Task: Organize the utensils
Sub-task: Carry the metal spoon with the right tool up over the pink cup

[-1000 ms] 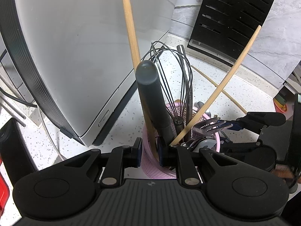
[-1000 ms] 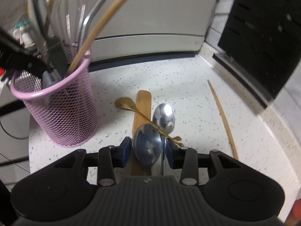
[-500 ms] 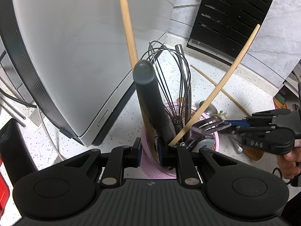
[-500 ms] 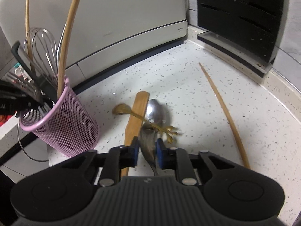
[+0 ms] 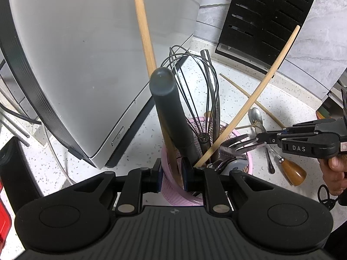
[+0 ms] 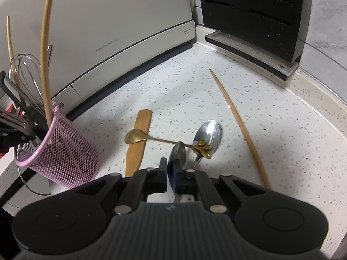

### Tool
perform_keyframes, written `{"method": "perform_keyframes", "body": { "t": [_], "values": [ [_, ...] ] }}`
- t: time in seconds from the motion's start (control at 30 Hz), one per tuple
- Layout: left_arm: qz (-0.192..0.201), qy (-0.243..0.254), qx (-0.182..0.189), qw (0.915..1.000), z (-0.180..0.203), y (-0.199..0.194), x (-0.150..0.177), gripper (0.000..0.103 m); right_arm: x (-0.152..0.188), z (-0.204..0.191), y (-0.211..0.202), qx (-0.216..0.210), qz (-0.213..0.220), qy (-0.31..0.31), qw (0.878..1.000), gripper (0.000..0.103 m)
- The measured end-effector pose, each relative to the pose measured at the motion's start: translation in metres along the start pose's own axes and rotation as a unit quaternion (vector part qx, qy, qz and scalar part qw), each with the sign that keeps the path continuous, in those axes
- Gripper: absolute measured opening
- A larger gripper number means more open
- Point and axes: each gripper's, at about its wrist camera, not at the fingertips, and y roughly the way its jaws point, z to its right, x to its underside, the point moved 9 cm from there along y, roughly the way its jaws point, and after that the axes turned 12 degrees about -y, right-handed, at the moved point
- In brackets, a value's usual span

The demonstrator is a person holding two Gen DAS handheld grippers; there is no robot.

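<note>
Right wrist view: the right gripper (image 6: 171, 174) has its fingers (image 6: 180, 176) pinched on a steel spoon (image 6: 177, 151), bowl edge-on and raised over the speckled bench (image 6: 173, 82). Just ahead lie a gold spoon (image 6: 151, 138) across a wooden spatula (image 6: 137, 145), a second steel spoon (image 6: 207, 135), and to the right a chopstick (image 6: 238, 125); open bench runs beyond to the knife block (image 6: 251, 19). Left of these stands the pink mesh holder (image 6: 63, 158), whose rim the left gripper (image 5: 171, 174) clamps between its fingers (image 5: 187, 173), whisk (image 5: 195, 91) and handles crowding it.
</note>
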Motion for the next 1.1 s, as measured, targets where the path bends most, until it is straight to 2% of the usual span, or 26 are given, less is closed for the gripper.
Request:
{"method": "perform_keyframes", "body": {
  "t": [0.07,0.17,0.23,0.47,0.6,0.73,0.9,1.1],
  "values": [
    [-0.001,0.001,-0.001,1.0000,0.000,0.001,0.000,0.019,0.000,0.001,0.002,0.000,-0.008,0.006,1.000,0.006],
    [-0.002,0.001,0.000,1.0000,0.000,0.001,0.000,0.019,-0.003,0.002,0.001,0.008,-0.015,0.007,1.000,0.000],
    [-0.002,0.000,0.001,1.0000,-0.001,0.001,0.000,0.019,-0.003,0.002,-0.002,0.009,-0.021,0.011,1.000,0.000],
    [-0.002,0.000,0.004,1.0000,-0.002,0.001,0.000,0.019,0.000,0.001,-0.027,-0.006,-0.005,0.023,1.000,0.000],
    [-0.002,0.001,0.000,1.0000,0.000,0.002,0.001,0.019,-0.009,-0.004,-0.053,-0.022,0.034,0.027,0.999,0.000],
    [-0.003,0.002,-0.002,1.0000,0.001,0.003,0.001,0.019,-0.025,-0.013,-0.081,-0.035,0.092,0.024,0.995,0.000],
    [-0.007,0.005,-0.004,1.0000,0.001,0.005,0.002,0.019,-0.042,-0.026,-0.106,-0.042,0.148,0.015,0.988,0.000],
    [-0.009,0.004,-0.007,0.9999,0.002,0.007,0.002,0.019,-0.060,-0.049,-0.132,-0.070,0.207,0.010,0.976,0.000]
  ]
}}
